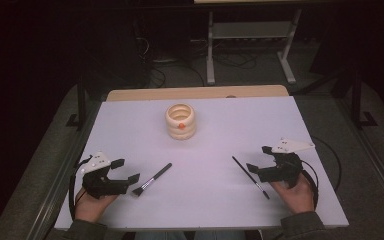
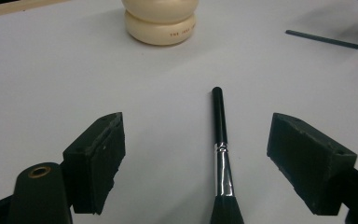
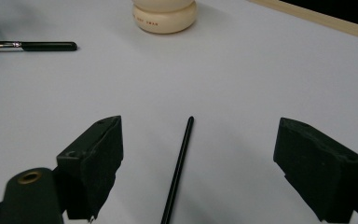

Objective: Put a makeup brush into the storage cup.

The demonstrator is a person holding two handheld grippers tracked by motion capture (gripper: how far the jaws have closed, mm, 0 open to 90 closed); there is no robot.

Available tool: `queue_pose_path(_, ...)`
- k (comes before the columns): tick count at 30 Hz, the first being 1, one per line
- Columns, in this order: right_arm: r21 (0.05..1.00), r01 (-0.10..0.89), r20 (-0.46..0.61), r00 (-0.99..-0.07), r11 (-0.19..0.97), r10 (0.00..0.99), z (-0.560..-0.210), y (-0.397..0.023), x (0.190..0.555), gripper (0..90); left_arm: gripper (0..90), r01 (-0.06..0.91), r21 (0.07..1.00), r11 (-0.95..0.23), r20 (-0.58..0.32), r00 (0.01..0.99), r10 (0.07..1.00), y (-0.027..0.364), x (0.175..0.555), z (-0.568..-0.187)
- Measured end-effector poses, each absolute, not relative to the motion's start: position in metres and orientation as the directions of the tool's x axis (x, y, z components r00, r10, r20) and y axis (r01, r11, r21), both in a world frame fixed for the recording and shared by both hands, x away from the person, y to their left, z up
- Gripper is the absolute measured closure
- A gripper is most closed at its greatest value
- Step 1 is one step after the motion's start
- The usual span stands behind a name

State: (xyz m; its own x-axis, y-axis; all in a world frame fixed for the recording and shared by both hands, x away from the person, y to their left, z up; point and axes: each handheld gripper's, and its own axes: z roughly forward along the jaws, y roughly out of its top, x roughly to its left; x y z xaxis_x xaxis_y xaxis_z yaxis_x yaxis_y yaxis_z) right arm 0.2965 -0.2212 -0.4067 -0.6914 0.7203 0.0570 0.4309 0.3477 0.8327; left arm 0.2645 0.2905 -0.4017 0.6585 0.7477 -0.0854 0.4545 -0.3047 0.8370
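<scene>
Left gripper (image 1: 128, 170) rests on the counter (image 1: 215, 200), fingers (image 2: 95, 158) released, straddling the thick brush (image 1: 152, 179) without touching. Right gripper (image 1: 258, 159) likewise, fingers (image 3: 91, 163) released around the thin brush (image 1: 250, 177). Cream holder (image 1: 180, 121) stands well beyond, centre.

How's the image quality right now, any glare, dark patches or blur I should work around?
High view: table evenly lit, surroundings nearly black, image soft. Left gripper view: bright glint on the thick brush's metal ferrule; near fingers slightly soft. Right gripper view: thin brush sharp, cream holder cut off at the top edge.
</scene>
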Motion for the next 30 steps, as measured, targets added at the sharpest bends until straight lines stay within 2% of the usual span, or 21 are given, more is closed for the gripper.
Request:
queue_pose_path(8, 0.838, 0.415, 0.045, -0.699, 0.354, 0.713, -0.4067, -0.2205, 0.2971, 14.6, 19.3, 0.439, 0.836, -0.329, -0.063, 0.673, 0.737, 0.2903, 0.2646, -0.4020)
queue_pose_path(24, 0.839, 0.413, 0.044, -0.701, 0.354, 0.712, -0.4049, -0.2186, 0.2965, 14.6, 19.5, 0.454, 0.836, -0.308, -0.092, 0.669, 0.738, 0.2879, 0.2634, -0.4007)
queue_pose_path(30, 0.839, 0.415, 0.046, -0.698, 0.351, 0.714, -0.4045, -0.2185, 0.2963, 14.6, 19.0, 0.474, 0.836, -0.275, -0.129, 0.658, 0.742, 0.2900, 0.2650, -0.3995)
